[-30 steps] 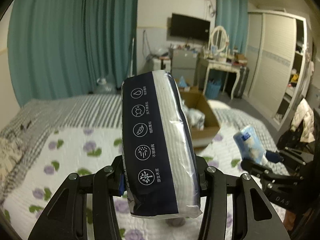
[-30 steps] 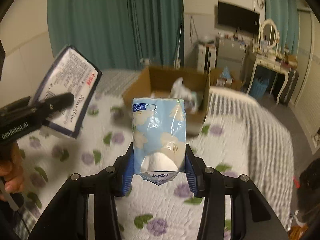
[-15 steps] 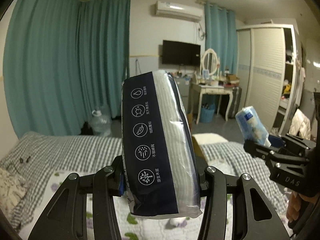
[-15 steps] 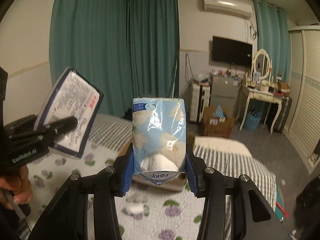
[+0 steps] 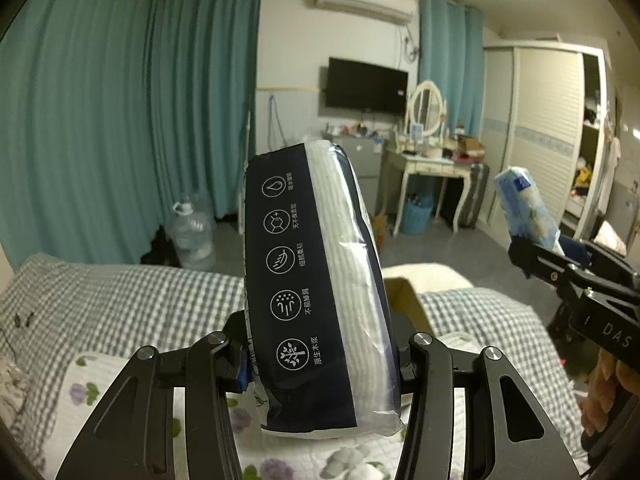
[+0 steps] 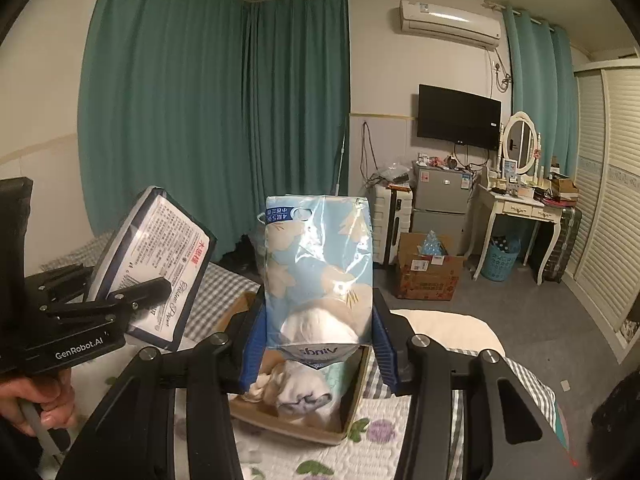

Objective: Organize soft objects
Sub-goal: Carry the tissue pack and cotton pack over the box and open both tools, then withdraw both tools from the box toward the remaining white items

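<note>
Left wrist view. The left gripper [image 5: 320, 354] is closed on a navy tissue pack [image 5: 316, 288], which stands nearly upright between the jaws, its top leaning slightly toward 1 o'clock; a column of five round white icons runs down its dark face. Behind it, at 9 o'clock, lies the bed [image 5: 120, 304], with a grey gingham cover and a floral quilt [image 5: 100, 384] nearer the camera. A water jug [image 5: 192, 236] stands on the floor at 10 o'clock, before the teal curtain [image 5: 120, 120]. At 3 o'clock the right gripper [image 5: 532, 252] clamps a light-blue tissue pack [image 5: 524, 204], tilted toward 11 o'clock.

Right wrist view. At 9 o'clock the left gripper [image 6: 132, 300] holds the navy tissue pack [image 6: 156, 264] by its lower part, printed back showing, top leaning toward 1 o'clock. At centre the right gripper [image 6: 320, 340] is closed on the light-blue tissue pack [image 6: 320, 272], upright, its lettering upside down. Directly below, at 6 o'clock, an open cardboard box [image 6: 288, 424] rests on the quilt with bundled white and pale cloths [image 6: 296, 388] inside. At 3 o'clock stand a second carton [image 6: 428, 272] on the floor, a small grey fridge [image 6: 440, 200], a wall television [image 6: 458, 116] and a white dressing table [image 6: 516, 208] with an oval mirror.
</note>
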The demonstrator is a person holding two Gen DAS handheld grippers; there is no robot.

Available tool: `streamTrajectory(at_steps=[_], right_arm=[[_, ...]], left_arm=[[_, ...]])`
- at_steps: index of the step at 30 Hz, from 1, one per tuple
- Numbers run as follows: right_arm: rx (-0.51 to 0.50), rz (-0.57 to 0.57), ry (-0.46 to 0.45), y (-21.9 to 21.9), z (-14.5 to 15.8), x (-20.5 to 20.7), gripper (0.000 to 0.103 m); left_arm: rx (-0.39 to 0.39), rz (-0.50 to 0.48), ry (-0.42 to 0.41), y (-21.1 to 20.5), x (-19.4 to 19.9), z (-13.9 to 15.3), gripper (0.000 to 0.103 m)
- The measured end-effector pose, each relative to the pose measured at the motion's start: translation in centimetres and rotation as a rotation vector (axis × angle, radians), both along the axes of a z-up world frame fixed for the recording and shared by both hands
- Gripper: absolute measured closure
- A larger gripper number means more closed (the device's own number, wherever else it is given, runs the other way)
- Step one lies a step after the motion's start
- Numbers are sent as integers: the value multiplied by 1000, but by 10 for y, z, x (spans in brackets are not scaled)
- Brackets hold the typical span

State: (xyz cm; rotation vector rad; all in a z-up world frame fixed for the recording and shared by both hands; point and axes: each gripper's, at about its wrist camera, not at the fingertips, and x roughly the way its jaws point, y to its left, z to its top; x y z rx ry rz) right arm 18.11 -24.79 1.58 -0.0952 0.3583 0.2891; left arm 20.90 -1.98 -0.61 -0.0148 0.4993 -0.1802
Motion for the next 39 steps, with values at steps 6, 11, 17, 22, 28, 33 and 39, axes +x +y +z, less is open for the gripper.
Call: streamTrajectory(at_steps=[6, 11, 17, 22, 28, 33, 39], right_arm=[[-29, 8, 61, 7, -49, 51, 57], [-43, 20, 142, 5, -98, 84, 56], [-89, 6, 228, 9, -137, 118, 56], [-123, -1, 322, 15, -166, 136, 56], [-127, -3, 343, 14, -180, 143, 53], [-123, -14, 324, 15, -178, 136, 50], [-84, -54, 234, -5, -148, 113, 39]], left_arm=[[41, -9, 90, -14, 40, -48, 56], [68, -34, 189, -24, 63, -94, 56], [97, -67, 272, -39, 79, -128, 56], [163, -47, 284, -46, 83, -146, 54], [195, -54, 268, -48, 82, -149, 51], [188, -39, 263, -41, 81, -142, 45], [140, -1, 161, -29, 61, -113, 24]])
